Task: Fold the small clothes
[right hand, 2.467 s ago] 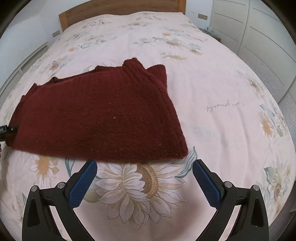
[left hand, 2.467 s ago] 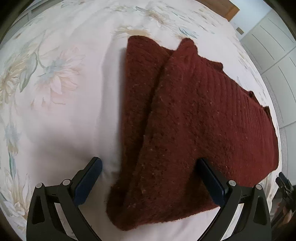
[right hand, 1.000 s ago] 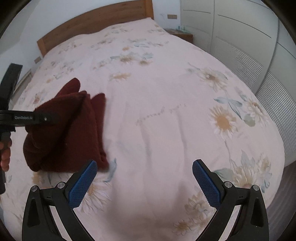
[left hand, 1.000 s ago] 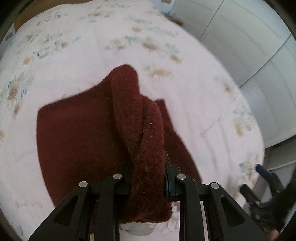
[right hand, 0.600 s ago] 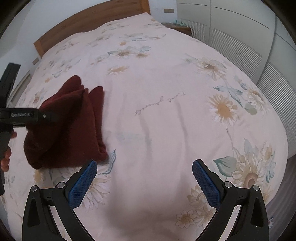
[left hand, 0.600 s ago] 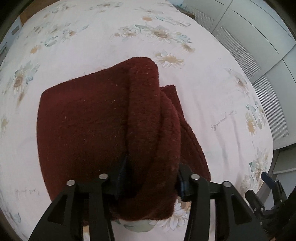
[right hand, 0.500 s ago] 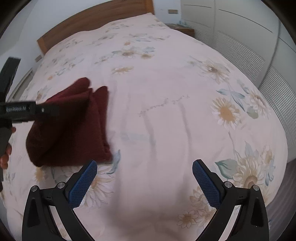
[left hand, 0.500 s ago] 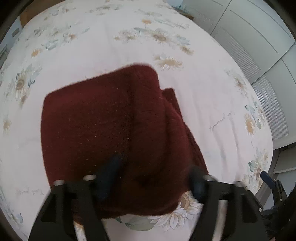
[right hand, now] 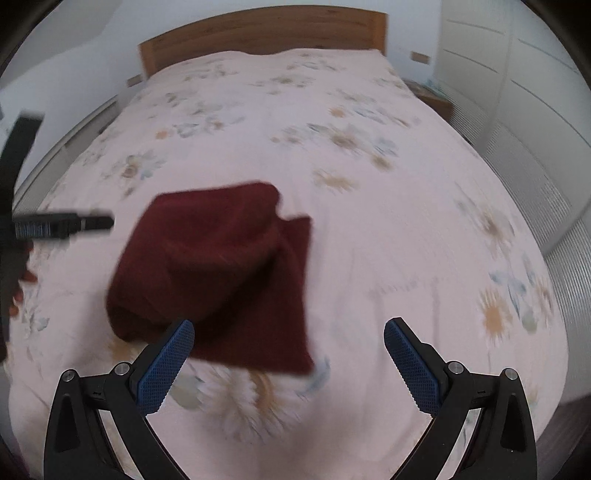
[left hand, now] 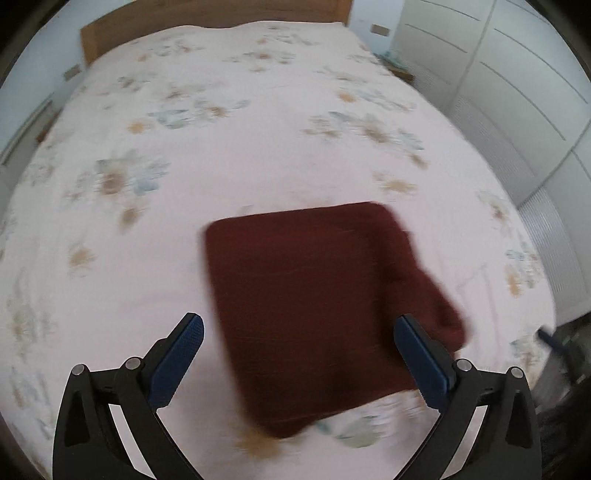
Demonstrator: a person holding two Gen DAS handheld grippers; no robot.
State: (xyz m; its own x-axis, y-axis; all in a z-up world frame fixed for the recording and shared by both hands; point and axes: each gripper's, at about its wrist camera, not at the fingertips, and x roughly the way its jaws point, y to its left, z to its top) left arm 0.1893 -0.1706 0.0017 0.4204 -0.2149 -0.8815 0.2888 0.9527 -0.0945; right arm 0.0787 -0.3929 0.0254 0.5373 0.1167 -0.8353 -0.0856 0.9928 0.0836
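Note:
A dark red knitted sweater (left hand: 314,295) lies folded into a rough square on the flowered bedspread. My left gripper (left hand: 298,321) hovers above its near edge with the jaws opening wide. The sweater shows between the blue pads (left hand: 181,350), but neither pad presses on it. In the right wrist view the same sweater (right hand: 214,266) lies left of centre. My right gripper (right hand: 289,326) stands open above its near right corner with nothing in it. The left gripper (right hand: 62,225) also shows at the far left there, with a hand (right hand: 20,291) on its grip. Both views are blurred by motion.
The bed (left hand: 147,110) fills both views, with bare spread all around the sweater. A wooden headboard (right hand: 258,33) stands at the far end. White wardrobe doors (left hand: 517,92) run along the right side, close to the bed's edge.
The left gripper was shut on a raised fold of the sweater; it has let go, spread its jaws and drawn back and up. The sweater now lies flat. The right gripper drew back too.

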